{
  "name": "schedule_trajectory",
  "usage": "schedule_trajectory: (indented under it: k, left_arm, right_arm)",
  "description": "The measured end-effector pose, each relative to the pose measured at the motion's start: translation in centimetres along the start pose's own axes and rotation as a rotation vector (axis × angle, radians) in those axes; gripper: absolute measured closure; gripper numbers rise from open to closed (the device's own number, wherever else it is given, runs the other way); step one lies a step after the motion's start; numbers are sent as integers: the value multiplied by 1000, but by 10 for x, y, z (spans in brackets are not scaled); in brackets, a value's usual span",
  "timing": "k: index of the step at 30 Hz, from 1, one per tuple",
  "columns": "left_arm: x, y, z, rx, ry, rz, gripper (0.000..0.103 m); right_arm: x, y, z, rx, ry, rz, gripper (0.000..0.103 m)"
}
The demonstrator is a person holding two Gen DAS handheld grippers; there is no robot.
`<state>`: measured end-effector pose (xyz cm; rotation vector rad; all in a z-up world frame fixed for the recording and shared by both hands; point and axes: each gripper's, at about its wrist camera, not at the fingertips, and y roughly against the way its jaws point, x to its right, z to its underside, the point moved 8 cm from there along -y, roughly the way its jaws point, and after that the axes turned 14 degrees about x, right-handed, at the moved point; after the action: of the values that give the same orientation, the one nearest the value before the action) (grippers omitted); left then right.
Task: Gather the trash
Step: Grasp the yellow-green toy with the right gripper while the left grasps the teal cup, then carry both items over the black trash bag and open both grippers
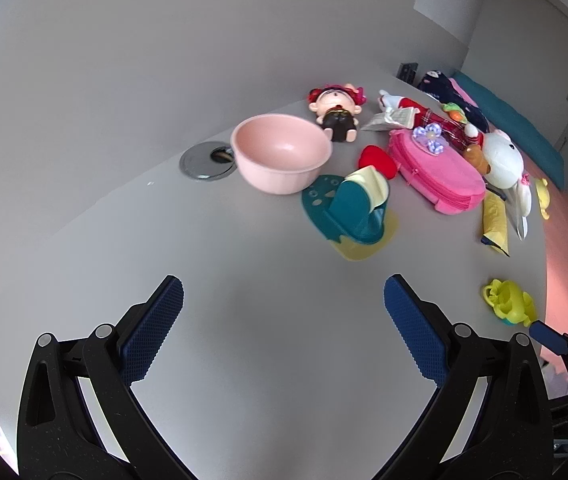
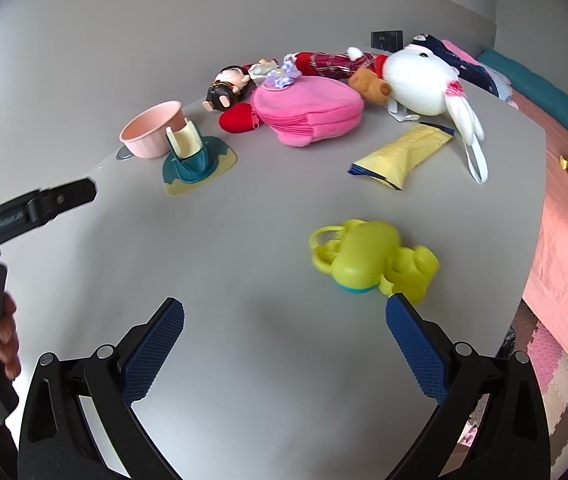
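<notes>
Yellow wrapper (image 2: pixel 403 151) lies flat, long axis running near-left to far-right; both grippers' fingers (image 1: pixel 156 328) (image 2: pixel 415 344) spread, empty.

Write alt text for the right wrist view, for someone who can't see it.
The open right claw hovers over a grey table, a yellow-green toy just ahead of its right finger. Farther back lie a yellow wrapper, a pink pouch, a white plush and a pink bowl.

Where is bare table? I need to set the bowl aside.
Bare: the near table, from the teal holder to the hand-held grippers, and left of the bowl. Crowded: around the pink pouch and plush.
</notes>
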<state>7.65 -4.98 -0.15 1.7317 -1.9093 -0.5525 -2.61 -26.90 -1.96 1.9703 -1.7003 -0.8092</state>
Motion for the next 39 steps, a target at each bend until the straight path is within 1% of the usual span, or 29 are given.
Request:
schedule_trajectory:
  k: [4, 7, 9, 10, 11, 12, 13, 14, 16, 17, 18, 20, 24, 25, 26, 27, 28, 29, 30, 35, 39]
  left_arm:
    - [33, -20, -5, 14, -110, 34, 6]
    - [53, -39, -6, 27, -189, 55, 6]
    - [60, -50, -5, 21, -213, 71, 6]
    - [62, -56, -5, 19, -212, 78, 6]
    - [63, -61, -6, 17, -207, 85, 6]
    - [63, -67, -6, 13, -198, 94, 6]
    - [63, -72, -7, 10, -188, 100, 6]
    - [62, -75, -7, 9, -181, 105, 6]
    - [61, -82, -10, 11, -175, 117, 6]
    - [60, -85, -11, 11, -178, 118, 6]
    - [60, -88, -13, 14, -182, 120, 6]
    - [60, -94, -16, 14, -191, 126, 6]
    - [62, -108, -19, 16, -229, 125, 6]
    - [62, -111, -20, 16, -241, 123, 8]
    - [63, -114, -19, 12, -255, 123, 14]
    - [65, -117, -18, -3, -265, 133, 36]
    - [67, -119, -17, -17, -273, 141, 50]
    - [68, -119, -17, -16, -281, 132, 50]
    - [70, -118, -18, -4, -294, 128, 52]
    - [84, -104, -17, 20, -306, 151, 52]
    - [103, -85, -16, 34, -324, 170, 52]
  right_arm:
    - [20, 7, 1, 20, 13, -8, 2]
    - [40, 3, 1, 21, -14, -11, 3]
    - [50, -2, 0, 14, -46, -28, 10]
    - [54, -6, 0, 7, -66, -40, 16]
    - [57, -11, -1, 1, -82, -49, 25]
    - [59, -16, 0, -10, -92, -54, 29]
    - [60, -20, -3, -6, -94, -61, 32]
    - [60, -21, -5, 2, -85, -55, 32]
    - [58, -27, -11, -2, -113, -82, 33]
    - [58, -29, -14, -2, -115, -82, 34]
    - [57, -32, -16, -2, -113, -81, 36]
    - [54, -38, -21, -1, -91, -81, 53]
    - [55, -40, -23, 4, -96, -102, 53]
    - [56, -41, -23, 5, -100, -106, 53]
    - [57, -40, -23, 5, -107, -110, 53]
    - [59, -40, -23, 4, -113, -112, 53]
    - [62, -39, -23, 3, -121, -114, 53]
    - [63, -38, -23, 5, -126, -117, 53]
    - [66, -37, -23, 8, -129, -118, 53]
    - [78, -22, -24, 33, -135, -123, 53]
    - [97, -4, -27, 65, -162, -120, 53]
